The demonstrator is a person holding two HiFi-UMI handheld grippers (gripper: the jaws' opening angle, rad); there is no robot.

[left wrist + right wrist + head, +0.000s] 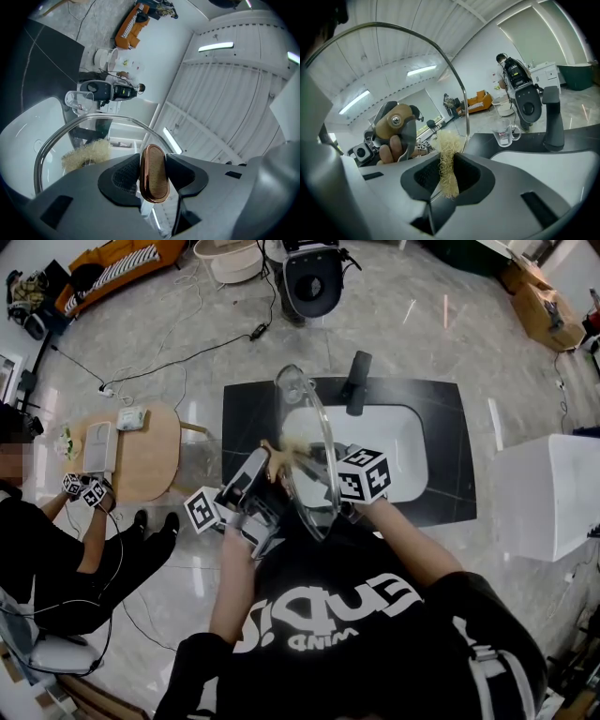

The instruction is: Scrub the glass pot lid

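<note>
The glass pot lid (314, 451) stands on edge over the white sink (398, 437). My left gripper (255, 486) is shut on the lid's copper-rimmed wooden knob (153, 173), which sits squeezed between both pads. My right gripper (330, 479) is on the lid's other side, shut on a pale loofah scrubber (448, 159). The scrubber's tuft (289, 451) lies against the glass near the steel rim (457, 79). Through the glass, the right gripper view shows the knob's underside (393, 121), and the left gripper view shows the scrubber (89, 153).
A black faucet (357, 381) and a glass measuring cup (292, 385) stand on the black counter (248, 413) behind the sink. A seated person (56, 521) is at a round wooden table (155, 456) on the left. A white box (553, 493) stands at the right.
</note>
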